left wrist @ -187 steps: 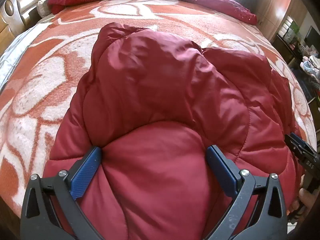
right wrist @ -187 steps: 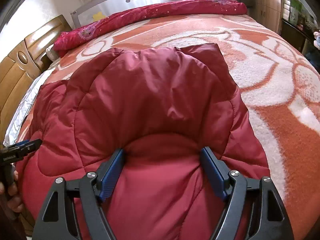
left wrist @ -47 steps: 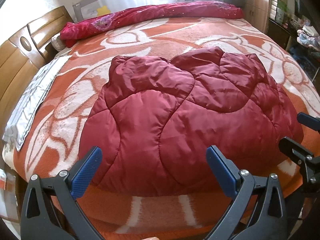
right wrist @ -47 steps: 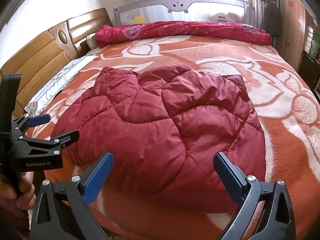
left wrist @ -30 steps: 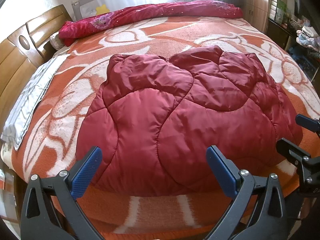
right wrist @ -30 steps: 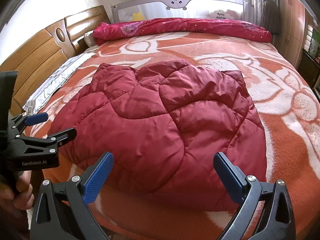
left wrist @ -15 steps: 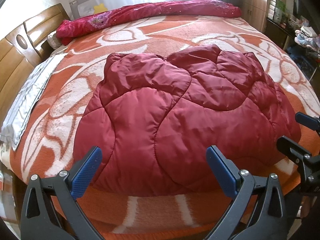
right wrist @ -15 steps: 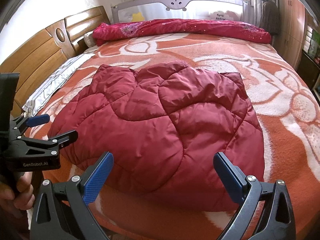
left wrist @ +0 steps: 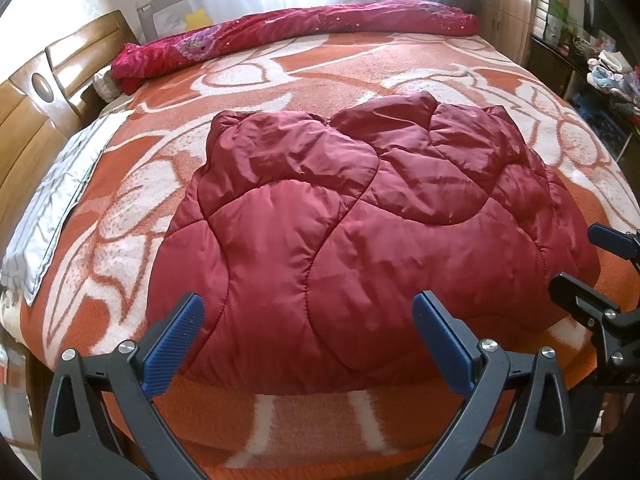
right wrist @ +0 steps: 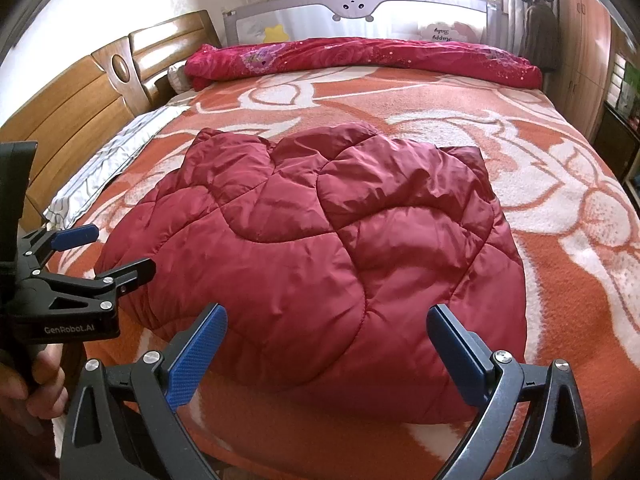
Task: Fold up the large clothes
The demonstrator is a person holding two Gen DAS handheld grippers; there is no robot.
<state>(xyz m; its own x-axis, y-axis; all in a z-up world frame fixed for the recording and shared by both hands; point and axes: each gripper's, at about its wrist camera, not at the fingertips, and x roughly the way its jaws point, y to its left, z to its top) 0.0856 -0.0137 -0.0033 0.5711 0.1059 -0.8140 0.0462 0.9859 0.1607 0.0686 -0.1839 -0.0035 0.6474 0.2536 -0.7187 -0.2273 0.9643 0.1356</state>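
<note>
A dark red quilted padded garment (left wrist: 360, 232) lies folded into a compact bundle on the bed, near its front edge; it also shows in the right wrist view (right wrist: 320, 248). My left gripper (left wrist: 308, 332) is open and empty, held just short of the bundle's near edge. My right gripper (right wrist: 324, 344) is open and empty, also just short of the near edge. Each gripper shows at the side of the other's view: the right one (left wrist: 588, 264) and the left one (right wrist: 104, 252), both open.
The bed has an orange and white patterned blanket (right wrist: 560, 240). A rolled red floral quilt (right wrist: 360, 56) lies along the far side by a grey guard rail (right wrist: 352, 4). A wooden headboard (right wrist: 80, 92) stands left, a grey sheet (left wrist: 52, 200) beside it. Cabinets and clutter (left wrist: 600, 60) stand right.
Six seconds ago both grippers were pressed against the garment with fabric between the fingers; now both are drawn back and clear of it. Over the last second the views barely shift.
</note>
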